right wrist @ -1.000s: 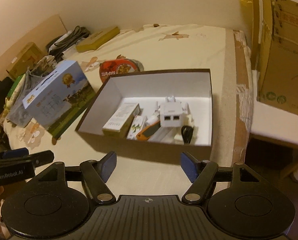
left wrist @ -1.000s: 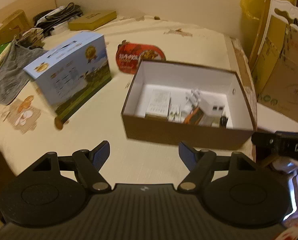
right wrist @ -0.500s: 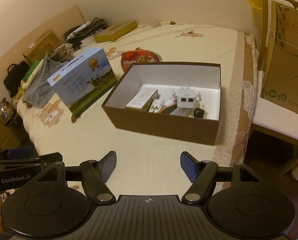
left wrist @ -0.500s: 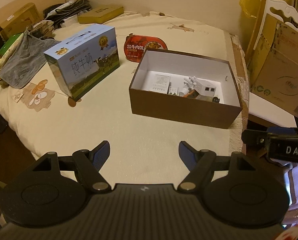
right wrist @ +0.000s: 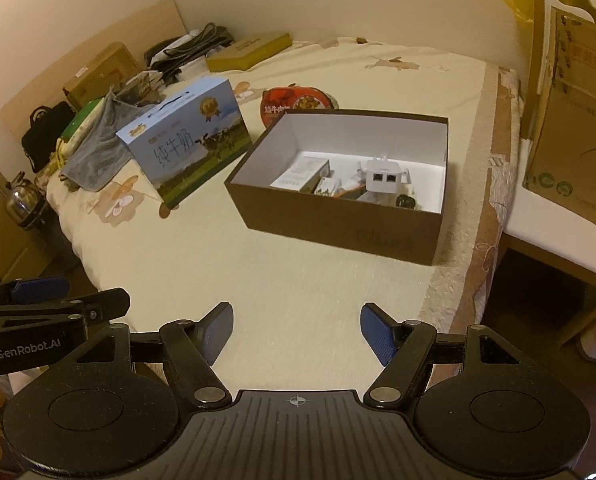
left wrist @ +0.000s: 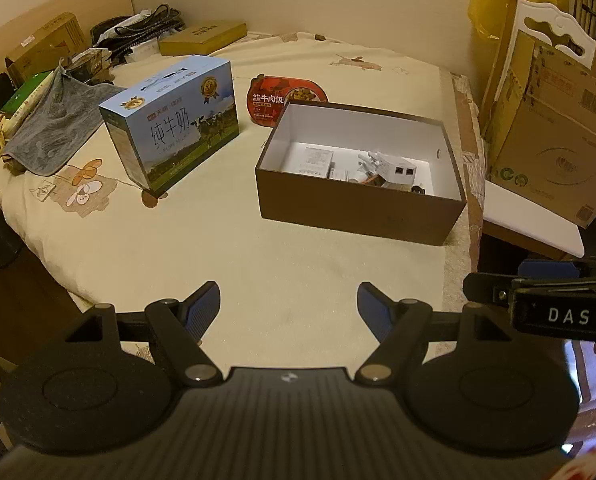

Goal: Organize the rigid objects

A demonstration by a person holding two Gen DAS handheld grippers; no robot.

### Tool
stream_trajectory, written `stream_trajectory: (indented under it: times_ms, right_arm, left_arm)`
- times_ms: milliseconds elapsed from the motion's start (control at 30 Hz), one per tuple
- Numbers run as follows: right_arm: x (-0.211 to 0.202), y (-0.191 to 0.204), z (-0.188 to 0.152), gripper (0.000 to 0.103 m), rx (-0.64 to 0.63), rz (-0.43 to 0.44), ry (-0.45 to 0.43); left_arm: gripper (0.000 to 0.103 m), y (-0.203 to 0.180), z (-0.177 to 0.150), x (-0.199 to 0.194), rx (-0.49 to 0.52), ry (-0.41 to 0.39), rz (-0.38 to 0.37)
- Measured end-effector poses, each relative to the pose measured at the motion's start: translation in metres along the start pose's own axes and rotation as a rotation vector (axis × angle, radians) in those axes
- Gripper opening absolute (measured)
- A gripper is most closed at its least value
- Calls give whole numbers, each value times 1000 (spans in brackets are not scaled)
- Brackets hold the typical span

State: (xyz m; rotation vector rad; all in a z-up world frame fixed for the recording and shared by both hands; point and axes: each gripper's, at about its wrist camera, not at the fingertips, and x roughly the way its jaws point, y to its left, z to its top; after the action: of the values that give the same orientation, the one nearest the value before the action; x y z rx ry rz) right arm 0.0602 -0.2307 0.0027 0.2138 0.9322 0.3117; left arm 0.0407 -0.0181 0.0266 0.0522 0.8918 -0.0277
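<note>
hovering over the cream bedspread [left wrist: 281, 248], left gripper [left wrist: 289, 304] and right gripper [right wrist: 296, 328] both spread wide and empty, brown box [right wrist: 338, 224] ahead holding a white router [right wrist: 382, 176] and small cartons, blue milk carton [left wrist: 173, 120] to its left

Dim, warm yellowish indoor light, soft shadows, strong fisheye bending at edges, slight overall softness.

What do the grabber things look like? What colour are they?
Both are black. The left hand-held gripper and the right hand-held gripper have blue fingertip pads, two round discs and a ribbed body. Seen side-on, white lettering reads "GenRobot.AI" on the left one, "DAS" on the right.
</note>
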Motion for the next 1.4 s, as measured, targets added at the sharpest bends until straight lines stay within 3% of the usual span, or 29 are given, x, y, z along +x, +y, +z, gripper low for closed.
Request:
stream_trajectory:
  times_ms: [1400]
  right_arm:
    - [-2, 6, -18, 68, -15, 3, 20]
  left_arm:
    - [72, -4, -18, -5, 8, 3, 6]
